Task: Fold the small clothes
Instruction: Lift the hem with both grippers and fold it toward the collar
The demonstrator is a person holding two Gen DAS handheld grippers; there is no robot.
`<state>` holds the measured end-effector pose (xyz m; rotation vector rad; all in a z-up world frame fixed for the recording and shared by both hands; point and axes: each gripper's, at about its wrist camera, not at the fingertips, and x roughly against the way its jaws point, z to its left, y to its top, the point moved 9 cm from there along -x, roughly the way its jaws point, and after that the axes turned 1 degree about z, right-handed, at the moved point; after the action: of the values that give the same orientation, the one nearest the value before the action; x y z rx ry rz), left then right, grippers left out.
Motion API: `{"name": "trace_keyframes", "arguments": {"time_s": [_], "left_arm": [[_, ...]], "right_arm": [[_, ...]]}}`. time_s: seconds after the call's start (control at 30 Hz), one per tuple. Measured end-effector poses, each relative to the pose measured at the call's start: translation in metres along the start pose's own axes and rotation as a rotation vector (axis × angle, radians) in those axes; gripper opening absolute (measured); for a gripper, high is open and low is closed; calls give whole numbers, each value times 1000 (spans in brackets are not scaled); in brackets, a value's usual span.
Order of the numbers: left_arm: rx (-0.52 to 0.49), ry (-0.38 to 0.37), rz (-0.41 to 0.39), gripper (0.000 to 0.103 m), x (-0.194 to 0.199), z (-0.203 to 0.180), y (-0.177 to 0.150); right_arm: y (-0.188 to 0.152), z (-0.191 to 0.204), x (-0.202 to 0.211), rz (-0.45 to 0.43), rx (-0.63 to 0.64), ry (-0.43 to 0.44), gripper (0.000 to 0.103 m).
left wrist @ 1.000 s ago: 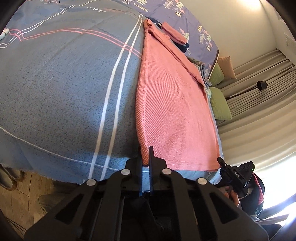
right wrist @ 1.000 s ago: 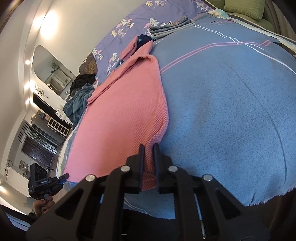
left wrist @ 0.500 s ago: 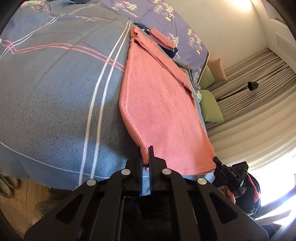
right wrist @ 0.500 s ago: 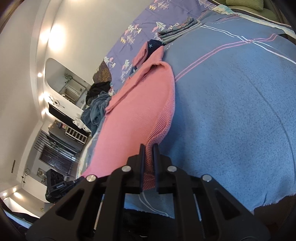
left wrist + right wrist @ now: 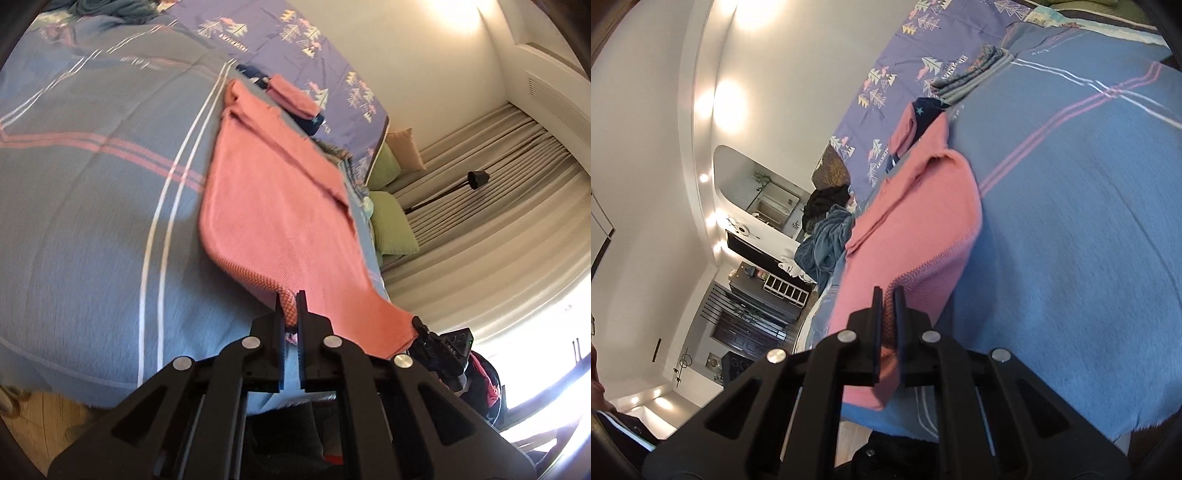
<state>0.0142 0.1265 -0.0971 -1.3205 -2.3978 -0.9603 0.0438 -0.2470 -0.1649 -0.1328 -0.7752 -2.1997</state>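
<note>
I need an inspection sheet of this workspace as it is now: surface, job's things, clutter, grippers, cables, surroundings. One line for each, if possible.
Surface: blue blanket with white and pink stripes, spread over a bed.
Job's things: pink knit garment lying lengthwise on the blanket, near hem lifted at both corners.
Clutter: folded pink piece on a navy star-print item beyond the garment; pile of dark and blue clothes at the bedside.
Grippers: left hand-held gripper shut on one hem corner; right hand-held gripper shut on the other.
Cables: nothing seen.
Surroundings: green cushions, beige curtains, lit wall mirror.
</note>
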Motion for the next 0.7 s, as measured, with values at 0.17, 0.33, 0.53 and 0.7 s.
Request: {"name": "trace_keyframes", "arguments": {"time_s": [0.17, 0.33, 0.53, 0.7], "left_arm": [[-26, 1, 7, 4, -3, -5, 3], [2, 7, 24, 4, -7, 4, -2], [15, 14, 32, 4, -8, 9, -4], [24, 19, 34, 4, -7, 12, -8]], "right_arm": [[-4, -8, 2, 33, -9, -52, 32], [-14, -28, 12, 31, -41, -114, 54], [-29, -49, 15, 72, -41, -217, 54], [-32, -58, 20, 80, -25, -268, 50]]}}
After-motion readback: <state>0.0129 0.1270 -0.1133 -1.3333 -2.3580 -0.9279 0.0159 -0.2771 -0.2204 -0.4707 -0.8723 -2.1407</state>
